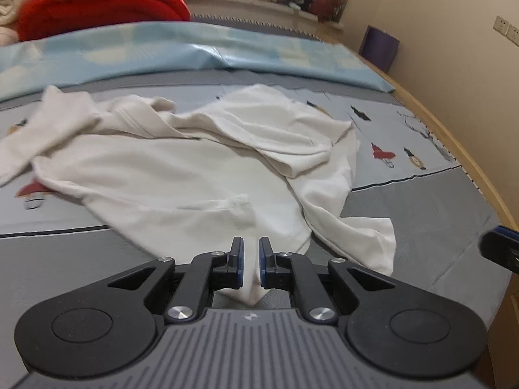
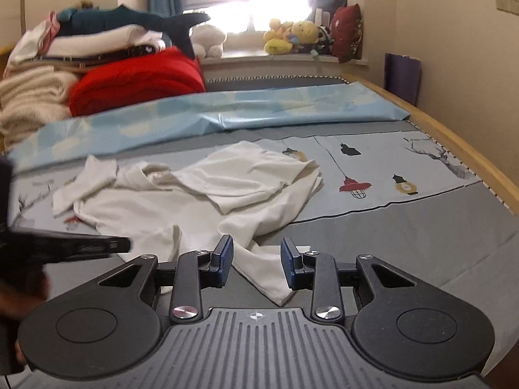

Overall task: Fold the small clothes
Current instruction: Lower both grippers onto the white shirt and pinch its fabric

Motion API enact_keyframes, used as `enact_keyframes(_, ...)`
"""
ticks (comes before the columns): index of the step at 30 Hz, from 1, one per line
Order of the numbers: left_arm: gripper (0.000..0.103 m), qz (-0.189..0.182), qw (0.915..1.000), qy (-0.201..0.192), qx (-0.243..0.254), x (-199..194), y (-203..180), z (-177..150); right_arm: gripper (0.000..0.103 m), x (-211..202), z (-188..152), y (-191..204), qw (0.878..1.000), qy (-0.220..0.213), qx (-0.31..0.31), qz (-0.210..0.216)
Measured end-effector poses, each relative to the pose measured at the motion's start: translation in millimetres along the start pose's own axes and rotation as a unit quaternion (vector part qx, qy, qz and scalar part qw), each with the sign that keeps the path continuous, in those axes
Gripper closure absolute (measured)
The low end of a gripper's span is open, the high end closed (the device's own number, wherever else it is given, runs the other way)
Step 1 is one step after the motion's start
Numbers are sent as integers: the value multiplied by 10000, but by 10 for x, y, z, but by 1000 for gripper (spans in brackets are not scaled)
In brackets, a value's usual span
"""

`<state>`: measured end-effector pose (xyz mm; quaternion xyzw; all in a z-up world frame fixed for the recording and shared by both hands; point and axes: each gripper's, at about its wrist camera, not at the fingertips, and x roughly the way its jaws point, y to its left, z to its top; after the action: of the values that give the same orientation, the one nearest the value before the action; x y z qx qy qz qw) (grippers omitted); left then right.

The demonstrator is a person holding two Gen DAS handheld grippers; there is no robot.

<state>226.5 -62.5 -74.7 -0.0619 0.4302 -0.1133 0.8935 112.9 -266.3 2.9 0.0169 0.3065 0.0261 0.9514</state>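
Observation:
A small white shirt (image 1: pixel 181 165) lies crumpled on the grey bed cover, its sleeves thrown across the body. My left gripper (image 1: pixel 251 261) has its jaws nearly closed around a near hem corner of the shirt, with a narrow gap showing cloth between the pads. My right gripper (image 2: pixel 256 264) is open, low over the other near corner of the shirt (image 2: pixel 194 194), which lies between and under the fingers. The right gripper's tip shows at the right edge of the left wrist view (image 1: pixel 501 248); the left gripper shows dark and blurred at the left of the right wrist view (image 2: pixel 65 246).
A light blue sheet (image 2: pixel 227 110) lies across the bed beyond the shirt. A red blanket (image 2: pixel 136 77) and stacked towels (image 2: pixel 29 97) sit at the far left. Plush toys (image 2: pixel 292 37) line the windowsill. The wooden bed edge (image 2: pixel 454 142) and wall run along the right.

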Motion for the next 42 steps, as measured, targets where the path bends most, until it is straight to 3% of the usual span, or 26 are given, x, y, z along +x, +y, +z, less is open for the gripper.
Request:
enact_keyframes(3,81,-15,9996,229,-135,286,-26,36,65,32,21,13,9999,22,-109,34)
enact_keyframes(5,59,-65,9990,341,-266,417,-56,53,63,50,33,-8,9999,40,-120,25)
enact_keyframes(7,53,14,9986,469,-244,543,-91,36,62,78,37,-37,9999,93,-107,16)
enact_keyframes(9,56,450,9966,682,79,682,-132,-10,62,95,38,-58,9998,135,-136,-20)
enact_keyframes(11,84,792,9938,674,401,714,-134,-43,61,105,46,-76,9998,158,-123,-68)
enact_keyframes(13,99,842,9934,613,470,633,-84,-27,61,122,61,-93,9997,190,-73,-97)
enact_keyframes(16,99,836,9935,614,478,405,20,-8,61,140,78,-72,9997,197,-36,-131)
enact_keyframes(20,101,664,9924,544,878,-88,70,-79,61,162,67,4,9994,151,-71,-290)
enact_keyframes(26,102,571,9832,558,1642,-971,288,-518,61,180,32,-5,9987,334,307,-239)
enact_keyframes(28,103,557,9824,616,1674,-1219,429,-715,62,156,-1,10,9987,353,367,-99)
enact_keyframes(33,103,257,9763,1247,1747,-1634,875,-1262,61,157,-143,81,9985,531,156,54)
enact_keyframes(36,102,-211,9753,1673,1426,-1723,1134,-1409,61,155,-185,115,9983,564,72,130)
enact_keyframes(39,92,-499,9805,1632,978,-1816,1367,-1429,60,243,-225,152,9959,841,118,297)
enact_keyframes(41,68,-433,9880,1394,501,-1871,1539,-1376,54,336,-269,209,9921,1141,158,492)
enact_keyframes(42,64,-391,9908,1274,227,-1888,1625,-1335,51,392,-292,247,9891,1322,180,622)
